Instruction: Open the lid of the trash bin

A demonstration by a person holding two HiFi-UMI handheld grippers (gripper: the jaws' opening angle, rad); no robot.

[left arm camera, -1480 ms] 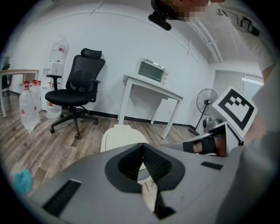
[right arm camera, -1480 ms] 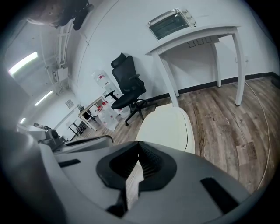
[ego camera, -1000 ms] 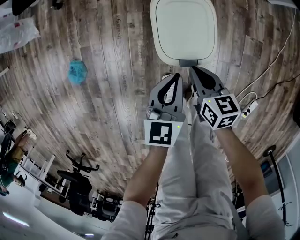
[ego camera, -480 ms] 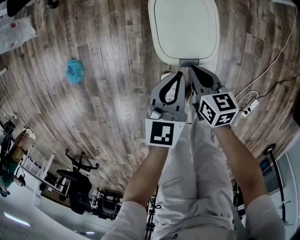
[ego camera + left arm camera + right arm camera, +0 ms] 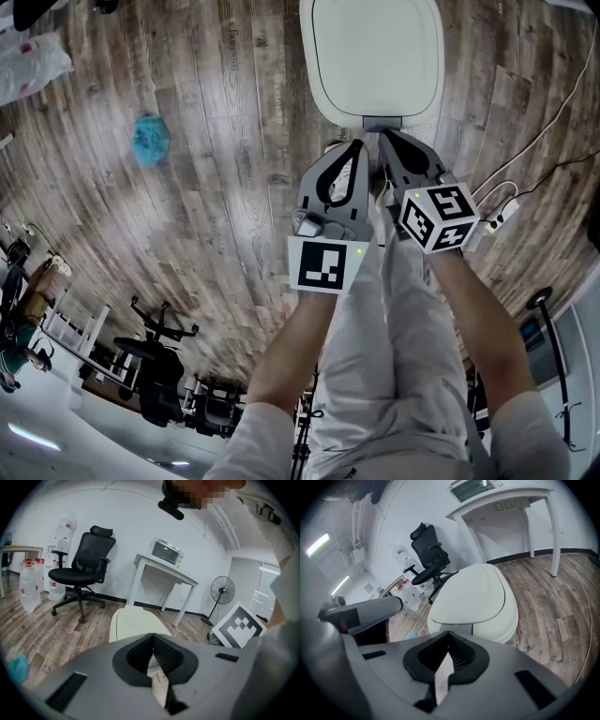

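Two grey plastic grippers sit side by side right under the camera, each on a bare forearm stretched forward over the person's pale trousers (image 5: pixel 375 356), with the black-and-white marker cubes at the wrist end. The left gripper (image 5: pixel 353 150) has its jaws pinched together, just a thin sliver of floor showing between the ribbed black pads, nothing held. Same story for the right gripper (image 5: pixel 387 139): jaws closed to a point and empty. Both tips point at the near edge of the trash bin (image 5: pixel 506 620), which stands just beyond them, the right one almost at the small grey tab (image 5: pixel 382 123) on the bin's front, though contact can't be made out. The lid (image 5: pixel 375 56) is smooth off-white plastic, a rounded rectangle with a dark seam round it, lying flat and closed. The wood-plank floor (image 5: pixel 225 187) is streaky grey-brown, with a crumpled blue wad (image 5: pixel 148 139) lying well off to the left. Further back in the left gripper view there's a black mesh office chair (image 5: pixel 86 562) and a white table (image 5: pixel 161 569) against the wall.
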